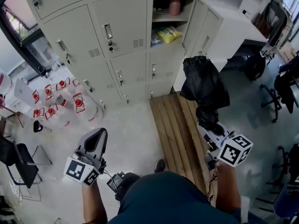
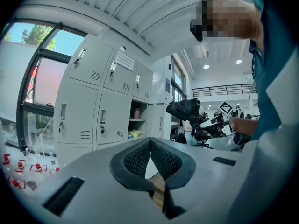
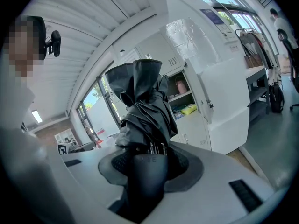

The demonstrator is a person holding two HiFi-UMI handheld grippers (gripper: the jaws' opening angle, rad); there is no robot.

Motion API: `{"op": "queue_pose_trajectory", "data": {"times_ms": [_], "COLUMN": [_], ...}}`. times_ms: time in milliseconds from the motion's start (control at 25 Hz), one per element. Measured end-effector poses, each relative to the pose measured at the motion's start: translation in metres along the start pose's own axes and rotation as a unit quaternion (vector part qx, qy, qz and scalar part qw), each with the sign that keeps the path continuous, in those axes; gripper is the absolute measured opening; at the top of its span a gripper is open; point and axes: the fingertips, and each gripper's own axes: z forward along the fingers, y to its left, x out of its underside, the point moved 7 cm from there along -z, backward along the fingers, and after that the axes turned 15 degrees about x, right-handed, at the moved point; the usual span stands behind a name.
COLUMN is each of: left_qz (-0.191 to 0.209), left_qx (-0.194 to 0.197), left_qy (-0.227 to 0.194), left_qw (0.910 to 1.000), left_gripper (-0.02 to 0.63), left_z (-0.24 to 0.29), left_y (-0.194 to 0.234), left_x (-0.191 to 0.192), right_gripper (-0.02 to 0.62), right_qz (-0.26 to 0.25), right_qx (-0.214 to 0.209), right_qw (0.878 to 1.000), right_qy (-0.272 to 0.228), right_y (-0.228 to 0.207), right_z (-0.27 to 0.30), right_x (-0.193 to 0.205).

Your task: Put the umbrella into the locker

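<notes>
The right gripper (image 3: 145, 164) is clamped on the dark handle of the umbrella (image 3: 140, 101) – a folded black one whose loose canopy bunches up above the pads. In the head view the umbrella (image 1: 204, 85) is held up in front of the locker (image 1: 166, 18), a little below and to the right of its open compartment and not inside it. The locker door (image 1: 201, 27) stands swung out to the right of that compartment. On the upper shelf inside stands a pink bottle (image 1: 175, 6), and on the shelf beneath lies a yellow packet (image 1: 169, 33); its print is too small to read.

The left gripper (image 2: 150, 146) has its ribbed pads (image 2: 138, 158) together at the tips, with nothing between them – it hangs well to the left of and below the open locker, over pale floor. A white label (image 2: 124, 60) on a door up and left of the open compartment cannot be read, and faint embossed letters on the umbrella handle stay illegible. A wooden platform (image 1: 177, 125) lies at the locker's foot.
</notes>
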Motion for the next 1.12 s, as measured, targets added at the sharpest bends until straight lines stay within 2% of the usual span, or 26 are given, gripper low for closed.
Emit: {"op": "queue_pose_trajectory", "data": {"times_ms": [160, 280, 400, 480, 760, 1120], "left_qz": [0.002, 0.009, 0.022, 0.025, 0.025, 0.027], "left_qx": [0.012, 0.041, 0.057, 0.066, 0.097, 0.138], "left_qy": [-0.004, 0.018, 0.030, 0.022, 0.007, 0.007], "left_qw": [0.9999, 0.9990, 0.9977, 0.9972, 0.9950, 0.9900], "left_gripper": [0.018, 0.018, 0.018, 0.018, 0.018, 0.018], "left_z": [0.011, 0.015, 0.012, 0.005, 0.001, 0.022], "left_y": [-0.006, 0.000, 0.028, 0.051, 0.122, 0.174], "left_x": [0.002, 0.005, -0.004, -0.015, -0.034, -0.038], "right_gripper": [0.164, 0.164, 0.164, 0.164, 0.164, 0.164], "right_qz": [-0.005, 0.017, 0.051, 0.063, 0.064, 0.081], "right_qx": [-0.005, 0.009, 0.029, 0.043, 0.080, 0.123], "right_qw": [1.000, 0.999, 0.998, 0.996, 0.993, 0.987], "right_qy": [-0.013, -0.029, -0.038, -0.040, -0.061, -0.064], "right_y": [-0.005, -0.004, 0.004, 0.015, 0.059, 0.073], "right_z": [0.006, 0.011, 0.018, 0.020, 0.040, 0.062], "right_x": [-0.003, -0.003, -0.002, 0.002, -0.004, 0.003]}}
